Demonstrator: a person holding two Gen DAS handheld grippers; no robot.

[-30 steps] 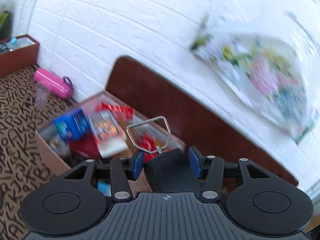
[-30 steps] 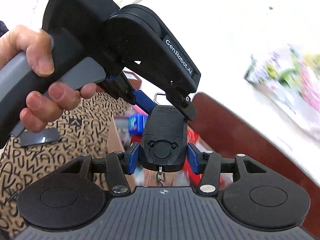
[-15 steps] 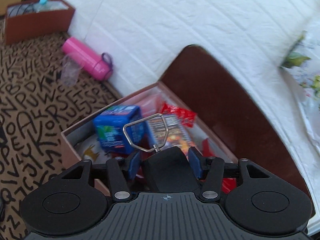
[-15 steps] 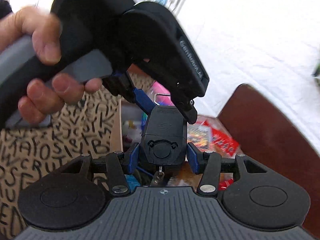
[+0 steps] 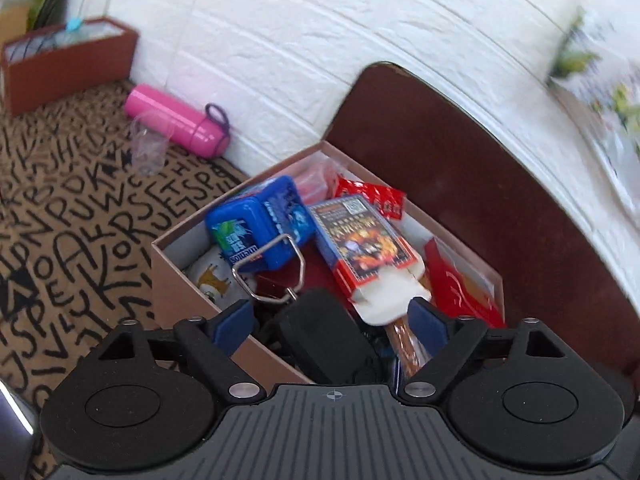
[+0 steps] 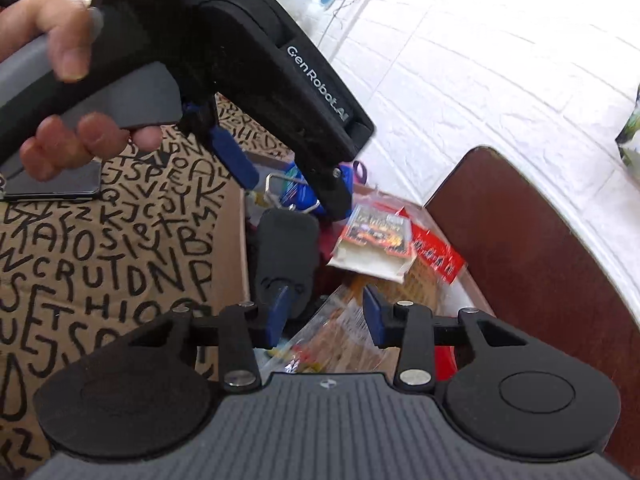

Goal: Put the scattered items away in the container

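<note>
Black gadget (image 5: 324,332) with a wire loop (image 5: 268,268) lies at the near end of the open brown box (image 5: 176,276), on top of the things already packed there. The left gripper (image 5: 330,320) hangs over it with jaws spread wide. They have just been opening, and the gadget sits between the blue pads (image 5: 234,324), clear of both.

The right gripper (image 6: 326,312) is just nearer, its jaws about half apart after closing a little. Nothing is between them. The gadget shows past its left finger, and a clear snack bag (image 6: 344,340) lies below the gap. From this side a hand (image 6: 60,80) is seen on the left gripper's grey handle.

Farther into the box a blue tin (image 5: 260,228) leans left of a red and blue carton (image 5: 360,252) with its flap torn open. A red packet (image 5: 372,196) lies beyond them.

The box stands on a cloth printed with black letters (image 5: 60,220), with a dark brown panel (image 5: 480,200) to its right. At the far white wall lie a pink bottle (image 5: 176,120) and a clear cup (image 5: 148,148). A second brown box (image 5: 68,64) stands far left.
</note>
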